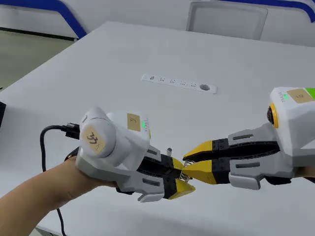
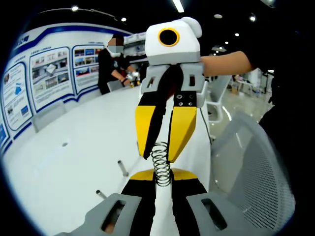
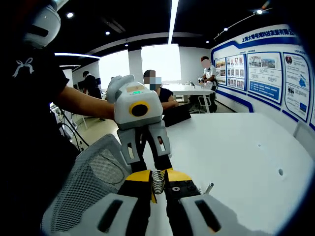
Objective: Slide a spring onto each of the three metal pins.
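Note:
A small steel spring hangs in the air between the tips of both grippers, which meet nose to nose above the white table. My left gripper comes in from the left and is shut on one end of the spring. From the right, my right gripper closes its yellow jaws on the other end. A short metal pin stands on the table just behind the jaws. Two pins stand on the table in the left gripper view, one pin in the right gripper view.
A white power strip lies mid-table beyond the grippers. A black cable runs from the left gripper off the near edge. A grey chair stands at the far side. A mesh chair is beside the table, and people are in the background.

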A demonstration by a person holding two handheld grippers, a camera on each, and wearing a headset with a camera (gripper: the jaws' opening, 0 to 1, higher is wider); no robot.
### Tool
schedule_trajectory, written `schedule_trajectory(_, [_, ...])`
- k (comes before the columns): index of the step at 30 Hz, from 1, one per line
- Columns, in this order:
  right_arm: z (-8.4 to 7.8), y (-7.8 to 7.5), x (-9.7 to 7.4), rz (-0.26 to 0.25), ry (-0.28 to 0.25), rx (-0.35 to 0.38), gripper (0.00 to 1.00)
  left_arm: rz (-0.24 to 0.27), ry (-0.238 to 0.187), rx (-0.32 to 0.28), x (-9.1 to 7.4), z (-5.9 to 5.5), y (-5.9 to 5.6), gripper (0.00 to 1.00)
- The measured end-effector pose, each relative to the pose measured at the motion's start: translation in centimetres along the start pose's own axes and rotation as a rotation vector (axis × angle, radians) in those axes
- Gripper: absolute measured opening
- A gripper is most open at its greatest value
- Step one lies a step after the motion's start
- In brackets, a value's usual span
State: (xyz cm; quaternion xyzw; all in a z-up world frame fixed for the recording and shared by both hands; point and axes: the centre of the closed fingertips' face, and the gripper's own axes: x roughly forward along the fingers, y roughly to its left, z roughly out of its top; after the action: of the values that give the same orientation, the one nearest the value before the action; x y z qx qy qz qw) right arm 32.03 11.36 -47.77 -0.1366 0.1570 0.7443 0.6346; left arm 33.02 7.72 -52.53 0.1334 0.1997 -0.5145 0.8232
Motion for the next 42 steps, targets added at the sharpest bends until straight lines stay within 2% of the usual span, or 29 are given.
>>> schedule_trajectory(14, [-0.2, 0.1, 0.1, 0.007, -0.001, 0.019, 0.11, -0.002, 0.009, 0.004, 0.1, -0.1, -0.1, 0.10])
schedule_trajectory(22, [0.0, 0.1, 0.2, -0.016, -0.001, -0.015, 0.10, 0.015, -0.004, -0.010, 0.0, 0.0, 0.2, 0.10])
schedule_trajectory(26, [0.0, -0.2, 0.4, -0.037, 0.001, -0.018, 0.10, 0.032, 0.009, 0.008, 0.0, -0.2, 0.6, 0.11])
schedule_trajectory(27, [0.1, -0.3, 0.4, -0.041, 0.003, -0.017, 0.10, 0.034, 0.010, -0.002, 0.0, -0.2, 0.7, 0.11])
schedule_trajectory(28, [0.1, -0.3, 0.4, -0.043, 0.004, -0.018, 0.10, 0.024, 0.008, -0.052, 0.0, -0.3, 0.6, 0.11])
schedule_trajectory(29, [0.2, -0.4, 0.4, -0.046, -0.002, -0.014, 0.10, 0.029, 0.008, -0.054, -0.1, -0.4, 0.8, 0.11])
schedule_trajectory(31, [0.8, -0.6, 0.2, -0.056, -0.021, -0.008, 0.10, 0.057, 0.044, -0.034, -0.4, -1.3, 1.3, 0.14])
schedule_trajectory(33, [1.3, -1.2, -0.1, -0.071, -0.033, -0.007, 0.10, 0.067, 0.054, -0.045, -0.7, -1.9, 1.5, 0.20])
schedule_trajectory(37, [1.8, -2.9, -0.9, -0.123, -0.053, 0.006, 0.10, 0.103, 0.026, -0.076, -1.5, -1.8, 2.3, 0.29])
schedule_trajectory(38, [1.9, -3.7, -1.2, -0.153, -0.055, 0.006, 0.10, 0.116, 0.024, -0.077, -1.8, -1.9, 2.7, 0.31])
schedule_trajectory(42, [1.9, -5.8, -2.1, -0.214, -0.058, 0.024, 0.10, 0.153, 0.045, -0.083, -2.6, -2.6, 3.7, 0.37])
